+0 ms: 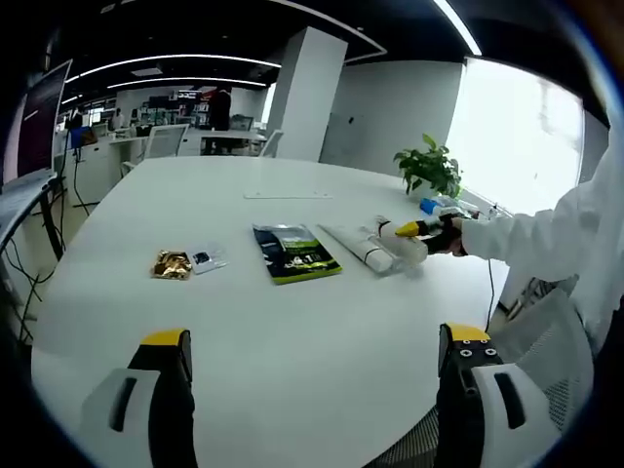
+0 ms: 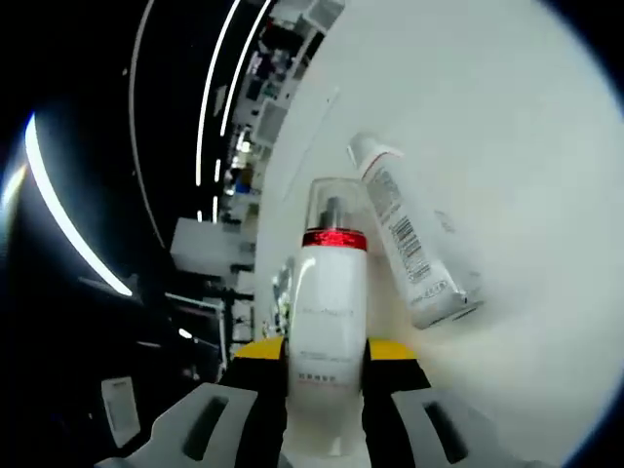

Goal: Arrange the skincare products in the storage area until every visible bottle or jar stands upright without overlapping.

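Our right tongs (image 2: 327,366) pinch a smooth white bottle (image 2: 330,322) with a red band and clear cap, its long axis running straight out from the jaws; faint grey lettering on it is too small to read. Just beside it, a white tube (image 2: 405,239) with a barcode lies flat on the white bench (image 2: 507,127). Our left tongs (image 1: 317,356) hang spread above the bench with nothing between them. Beyond them lie a gold foil packet (image 1: 172,264), a dark green-labelled pouch (image 1: 295,253) and 1 potted plant (image 1: 430,168).

White sleeve (image 1: 526,239); hand-held gripper (image 1: 310,356) black jaws, yellow tips, white housings.
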`<state>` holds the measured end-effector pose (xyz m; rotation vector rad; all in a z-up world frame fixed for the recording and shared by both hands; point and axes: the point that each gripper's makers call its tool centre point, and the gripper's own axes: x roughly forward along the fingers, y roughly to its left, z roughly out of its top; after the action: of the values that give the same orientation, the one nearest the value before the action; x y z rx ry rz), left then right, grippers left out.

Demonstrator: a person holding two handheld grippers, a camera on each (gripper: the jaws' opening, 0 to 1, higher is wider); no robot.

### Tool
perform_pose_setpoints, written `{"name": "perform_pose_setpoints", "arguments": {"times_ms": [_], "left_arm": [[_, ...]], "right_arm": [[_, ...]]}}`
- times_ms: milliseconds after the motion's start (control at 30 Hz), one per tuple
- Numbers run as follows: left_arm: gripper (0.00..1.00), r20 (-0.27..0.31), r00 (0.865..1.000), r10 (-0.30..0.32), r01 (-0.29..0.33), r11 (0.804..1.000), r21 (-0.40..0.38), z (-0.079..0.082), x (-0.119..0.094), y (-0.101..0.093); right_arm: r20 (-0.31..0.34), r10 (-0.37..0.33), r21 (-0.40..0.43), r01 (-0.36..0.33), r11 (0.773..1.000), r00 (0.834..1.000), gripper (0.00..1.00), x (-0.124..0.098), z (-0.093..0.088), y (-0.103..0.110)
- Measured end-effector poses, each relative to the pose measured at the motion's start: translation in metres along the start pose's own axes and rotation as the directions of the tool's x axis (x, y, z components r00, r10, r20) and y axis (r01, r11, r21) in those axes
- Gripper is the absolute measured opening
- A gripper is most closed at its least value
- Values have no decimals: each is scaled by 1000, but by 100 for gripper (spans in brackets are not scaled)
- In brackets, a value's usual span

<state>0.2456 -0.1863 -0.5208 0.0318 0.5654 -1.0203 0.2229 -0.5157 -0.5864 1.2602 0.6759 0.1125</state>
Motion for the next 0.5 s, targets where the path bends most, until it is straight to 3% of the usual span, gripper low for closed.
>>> {"name": "perform_pose_setpoints", "arguments": {"times_ms": [333, 500], "left_arm": [[99, -15, 998, -53, 53, 999, 10, 5, 3, -10], [99, -18, 995, -98, 98, 995, 32, 16, 2, -16]], "right_arm": [[-4, 79, -61, -79, 995, 997, 23, 3, -20, 33], [-26, 102, -93, -104, 990, 994, 23, 6, -36, 46]]}}
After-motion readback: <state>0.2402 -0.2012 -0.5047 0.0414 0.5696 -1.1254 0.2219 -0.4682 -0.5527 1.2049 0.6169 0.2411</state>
